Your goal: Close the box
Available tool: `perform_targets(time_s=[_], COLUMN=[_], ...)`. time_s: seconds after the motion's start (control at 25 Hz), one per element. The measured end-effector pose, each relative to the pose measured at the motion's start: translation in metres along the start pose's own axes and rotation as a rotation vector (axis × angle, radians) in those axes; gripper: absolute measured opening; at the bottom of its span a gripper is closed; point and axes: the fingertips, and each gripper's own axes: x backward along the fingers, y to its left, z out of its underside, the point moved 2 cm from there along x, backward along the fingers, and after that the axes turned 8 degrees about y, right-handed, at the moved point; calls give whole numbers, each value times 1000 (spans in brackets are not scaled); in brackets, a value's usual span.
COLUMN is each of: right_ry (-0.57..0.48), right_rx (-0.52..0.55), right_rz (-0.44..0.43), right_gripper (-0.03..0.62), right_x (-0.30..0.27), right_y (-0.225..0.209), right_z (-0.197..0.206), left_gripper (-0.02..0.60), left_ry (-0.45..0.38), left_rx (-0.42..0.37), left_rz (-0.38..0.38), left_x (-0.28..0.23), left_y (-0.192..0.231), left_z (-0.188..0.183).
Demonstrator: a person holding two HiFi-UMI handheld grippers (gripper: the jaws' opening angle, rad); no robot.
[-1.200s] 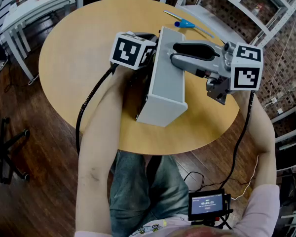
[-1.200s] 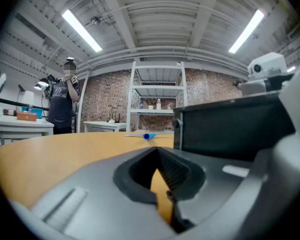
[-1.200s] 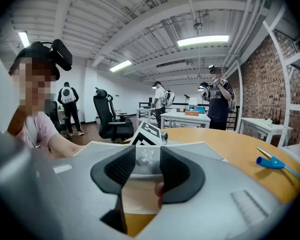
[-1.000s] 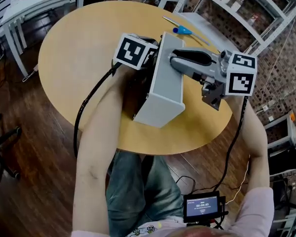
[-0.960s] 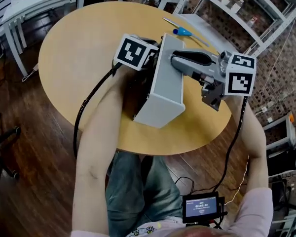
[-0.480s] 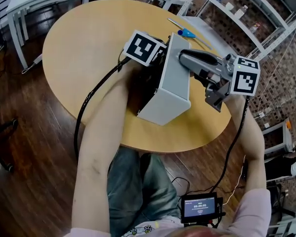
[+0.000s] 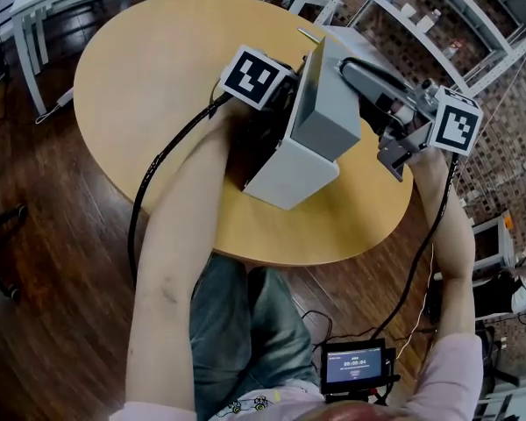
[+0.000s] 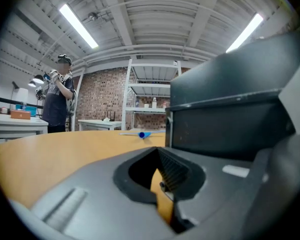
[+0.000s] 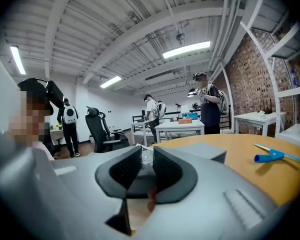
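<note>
Grey box (image 7: 289, 174) stands on the wooden tabletop (image 7: 149, 86), toward the person's side. Its lid (image 7: 330, 103) is tipped up steeper than half a second ago, when it lay flatter across the box. The right gripper (image 9: 146, 171) reaches over the box from the right; its jaws, wider a second ago, have drawn in on the lid's thin edge. The left gripper (image 8: 162, 184) stays just beside the box's left wall, jaws a little apart with only tabletop showing between them. A blue tool (image 9: 271, 157) lies beyond the box, now almost hidden behind the raised lid in the head view.
</note>
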Motion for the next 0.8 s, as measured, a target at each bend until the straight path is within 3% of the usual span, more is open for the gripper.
perform_targets(time_s=[0.16,0.24,0.36,0.44,0.48,0.56,0.64,0.8], right_ry=[-69,-103,-192,-322,-381,-411,-369,-331], right_rx=[-14,-23,-49,-118,-147,-145,-120,-144], right_rz=[-2,-4,-40,-54,-46,1,65,128], right_gripper=[74,74,70,3,3,3,3,3], right_x=[14,25,41,63,77,91,94,100], right_y=[-5,-9,-14,-23,-30,-37,-43,-59], right_z=[-23,-41,-65,-81,-90,-99,-96,-81], left_gripper=[3,3,3,2,2,2,0,0], left_ry=[44,74,-12,12,52,180,279,321], left_rx=[13,27,-53,-135,-169,-225,-290,-348], left_rz=[31,87,322,457,493,508,503,506], left_x=[0,5,18,26,29,32,34,36], left_y=[4,2,-28,-53,-60,-65,-67,-73], left_z=[0,-4,-26,-19,-12,7,23,23])
